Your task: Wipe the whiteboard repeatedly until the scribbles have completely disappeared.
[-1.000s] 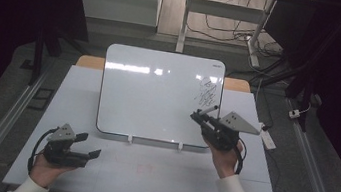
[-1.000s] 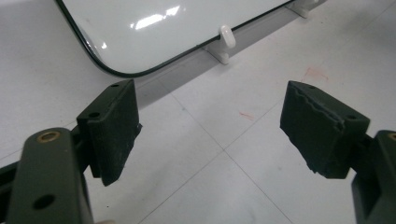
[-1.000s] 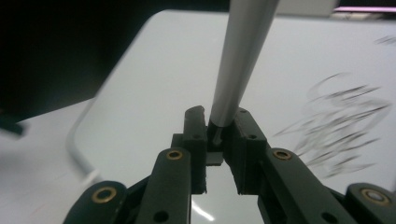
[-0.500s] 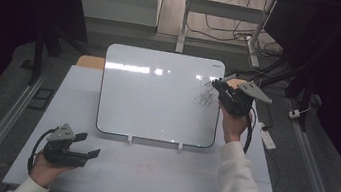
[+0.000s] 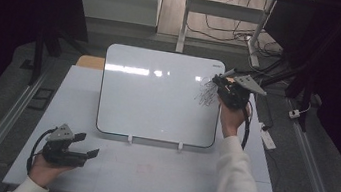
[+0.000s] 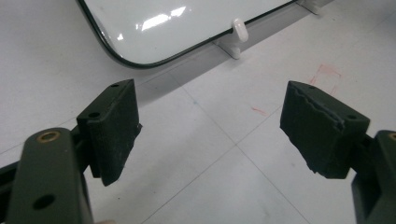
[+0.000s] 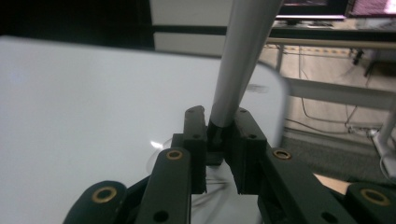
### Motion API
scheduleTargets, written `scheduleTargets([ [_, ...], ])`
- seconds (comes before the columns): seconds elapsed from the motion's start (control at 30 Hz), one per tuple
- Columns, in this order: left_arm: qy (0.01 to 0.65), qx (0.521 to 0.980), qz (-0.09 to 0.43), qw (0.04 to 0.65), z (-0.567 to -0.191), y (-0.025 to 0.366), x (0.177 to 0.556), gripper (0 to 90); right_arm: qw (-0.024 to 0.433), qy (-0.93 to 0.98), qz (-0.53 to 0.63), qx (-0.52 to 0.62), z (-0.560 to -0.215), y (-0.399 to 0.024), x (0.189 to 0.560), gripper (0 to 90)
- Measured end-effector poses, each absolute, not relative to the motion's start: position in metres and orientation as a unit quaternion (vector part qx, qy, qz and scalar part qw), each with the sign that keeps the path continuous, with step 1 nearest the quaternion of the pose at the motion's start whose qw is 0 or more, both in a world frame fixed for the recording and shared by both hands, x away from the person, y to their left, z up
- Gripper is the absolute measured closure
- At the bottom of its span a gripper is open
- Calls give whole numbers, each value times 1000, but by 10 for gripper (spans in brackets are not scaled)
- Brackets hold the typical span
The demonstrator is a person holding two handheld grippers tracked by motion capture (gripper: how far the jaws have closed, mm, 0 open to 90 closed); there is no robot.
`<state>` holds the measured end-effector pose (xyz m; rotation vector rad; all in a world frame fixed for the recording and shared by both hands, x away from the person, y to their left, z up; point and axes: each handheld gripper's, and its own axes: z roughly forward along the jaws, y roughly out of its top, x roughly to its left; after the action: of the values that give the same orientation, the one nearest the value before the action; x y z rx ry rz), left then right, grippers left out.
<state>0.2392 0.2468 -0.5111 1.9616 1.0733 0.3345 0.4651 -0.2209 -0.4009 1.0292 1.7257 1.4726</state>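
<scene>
A whiteboard [image 5: 158, 94] lies on the white table, with black scribbles [image 5: 205, 92] near its upper right corner. My right gripper [image 5: 222, 83] is over those scribbles, shut on a marker [image 7: 243, 60] with a pale grey barrel that rises between the jaws. The right gripper view has the board [image 7: 93, 102] just beneath the gripper [image 7: 219, 140], with scribble lines under the jaws. The marker's tip is hidden. My left gripper [image 5: 88, 146] rests at the table's front left, open with nothing between its fingers [image 6: 114, 126]. The board's lower left corner [image 6: 177, 23] lies ahead of it.
Two white clips [image 5: 129, 140] hold the board's near edge. Faint red marks [image 6: 327, 74] stain the table [image 5: 147, 173] in front of the board. A white strip [image 5: 268, 138] lies off the table's right edge. Cables and a desk leg [image 5: 185, 22] stand beyond the far edge.
My right gripper has moved with the marker from the board's lower right up to its upper right corner, over the scribbles. The left gripper has stayed put.
</scene>
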Motion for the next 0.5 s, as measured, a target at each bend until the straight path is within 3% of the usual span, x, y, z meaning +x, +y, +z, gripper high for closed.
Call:
scheduleTargets([
  [0.17, 427, 786, 133, 426, -511, 246, 240, 206, 304, 698, 547, 348, -413, -206, 454, 778],
  [0.37, 429, 785, 133, 426, -512, 246, 240, 206, 317, 657, 560, 392, -403, -225, 464, 778],
  [0.5, 431, 785, 132, 425, -513, 246, 242, 206, 301, 706, 546, 336, -412, -203, 455, 778],
])
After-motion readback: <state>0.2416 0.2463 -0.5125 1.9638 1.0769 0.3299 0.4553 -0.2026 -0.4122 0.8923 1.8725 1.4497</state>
